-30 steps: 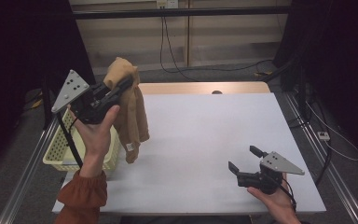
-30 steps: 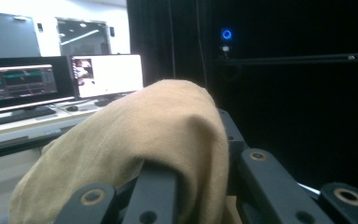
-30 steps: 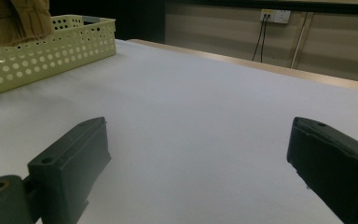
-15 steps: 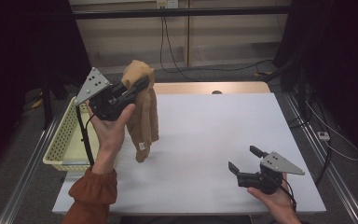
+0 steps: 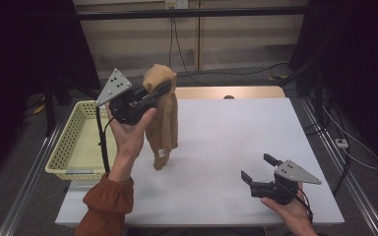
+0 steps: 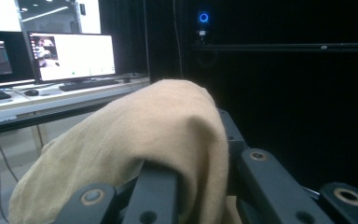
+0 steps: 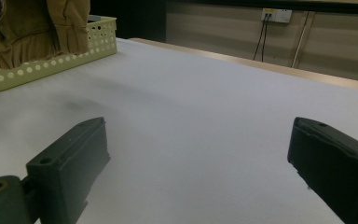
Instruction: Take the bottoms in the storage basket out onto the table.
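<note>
Holding tan garment (image 5: 162, 115) clamped in left gripper (image 5: 163, 88), hanging clear of basket (image 5: 64, 147) over tabletop (image 5: 226, 142); right gripper (image 5: 257, 169) resting released, waiting.

No text, label or number can be read anywhere (the monitor (image 6: 72, 56) screen is too blurred).

White table (image 5: 226, 142), wood strip along far edge; yellow basket (image 5: 74, 147) at its left edge; tan cloth's (image 5: 163, 123) lower end touching tabletop.
</note>
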Demonstrator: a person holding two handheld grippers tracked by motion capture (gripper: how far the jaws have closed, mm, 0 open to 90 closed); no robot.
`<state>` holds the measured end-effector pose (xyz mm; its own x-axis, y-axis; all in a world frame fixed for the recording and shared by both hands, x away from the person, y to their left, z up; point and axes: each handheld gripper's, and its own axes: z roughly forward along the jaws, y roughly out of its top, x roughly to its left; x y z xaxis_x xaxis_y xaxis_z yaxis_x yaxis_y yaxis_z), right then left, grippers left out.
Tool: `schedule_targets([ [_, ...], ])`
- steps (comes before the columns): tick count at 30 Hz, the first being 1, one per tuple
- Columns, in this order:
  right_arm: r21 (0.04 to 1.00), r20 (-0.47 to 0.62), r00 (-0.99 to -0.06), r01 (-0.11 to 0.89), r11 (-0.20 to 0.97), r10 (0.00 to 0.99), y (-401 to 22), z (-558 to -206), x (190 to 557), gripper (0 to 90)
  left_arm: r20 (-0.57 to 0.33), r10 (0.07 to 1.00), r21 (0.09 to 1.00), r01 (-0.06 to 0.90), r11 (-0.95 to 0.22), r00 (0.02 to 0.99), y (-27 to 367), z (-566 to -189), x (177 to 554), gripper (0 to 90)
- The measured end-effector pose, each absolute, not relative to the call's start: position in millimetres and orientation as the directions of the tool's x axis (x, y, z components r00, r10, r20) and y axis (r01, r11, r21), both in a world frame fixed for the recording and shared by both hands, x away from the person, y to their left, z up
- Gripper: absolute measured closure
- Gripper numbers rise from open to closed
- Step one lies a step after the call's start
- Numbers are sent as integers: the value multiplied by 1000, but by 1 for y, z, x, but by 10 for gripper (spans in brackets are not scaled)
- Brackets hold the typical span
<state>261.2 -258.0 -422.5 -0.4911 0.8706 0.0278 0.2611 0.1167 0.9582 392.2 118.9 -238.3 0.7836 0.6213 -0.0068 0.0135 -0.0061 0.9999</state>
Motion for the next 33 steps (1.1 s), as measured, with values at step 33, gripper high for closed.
schedule_targets([
  [33, 959, 29, -491, 260, 115, 870, -259, -422, 261, 47, -57, 598, 992, 111, -54, 799, 66, -254, 426, 819],
])
